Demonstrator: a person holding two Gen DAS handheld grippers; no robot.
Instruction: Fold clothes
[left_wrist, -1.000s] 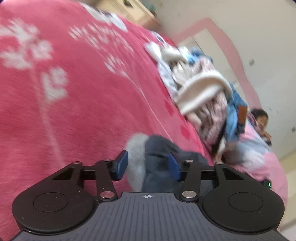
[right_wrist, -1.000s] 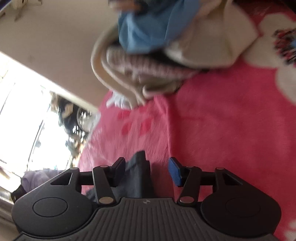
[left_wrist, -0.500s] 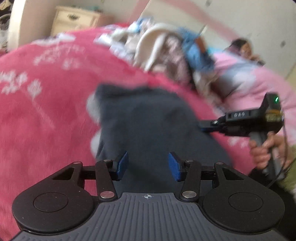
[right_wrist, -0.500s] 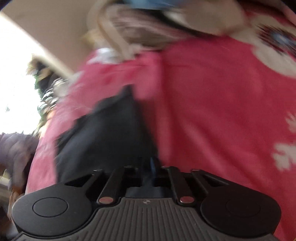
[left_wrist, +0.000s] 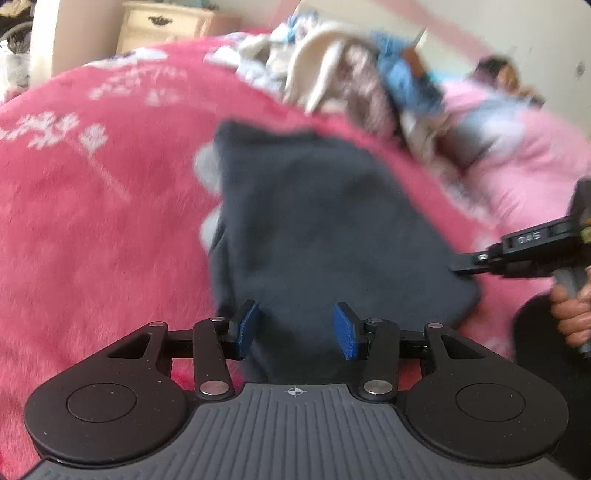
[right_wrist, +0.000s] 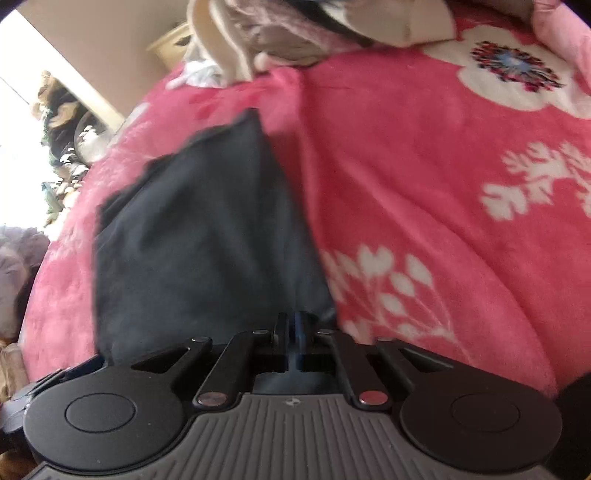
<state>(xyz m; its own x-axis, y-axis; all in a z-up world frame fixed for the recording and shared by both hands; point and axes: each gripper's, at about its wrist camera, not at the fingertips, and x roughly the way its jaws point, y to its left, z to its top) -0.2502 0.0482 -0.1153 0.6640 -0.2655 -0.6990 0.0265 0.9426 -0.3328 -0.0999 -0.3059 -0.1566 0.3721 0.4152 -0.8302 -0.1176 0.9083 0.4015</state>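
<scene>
A dark garment (left_wrist: 325, 221) lies spread on the pink floral bedspread (left_wrist: 92, 221) of the bed, near a heap of other clothes (left_wrist: 351, 85). The right tongs (right_wrist: 294, 334) are clenched on the garment's near edge; the left tongs (left_wrist: 293, 328) hang released over its near hem. For a clean fold, I judge both near corners want gripping evenly, the cloth kept taut and level, edges aligned before letting go.

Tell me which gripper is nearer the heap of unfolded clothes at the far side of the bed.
Cannot tell; neither is near. The right gripper is shut on the dark garment edge; the left gripper is open over its near end. The heap lies beyond the garment from both.
</scene>
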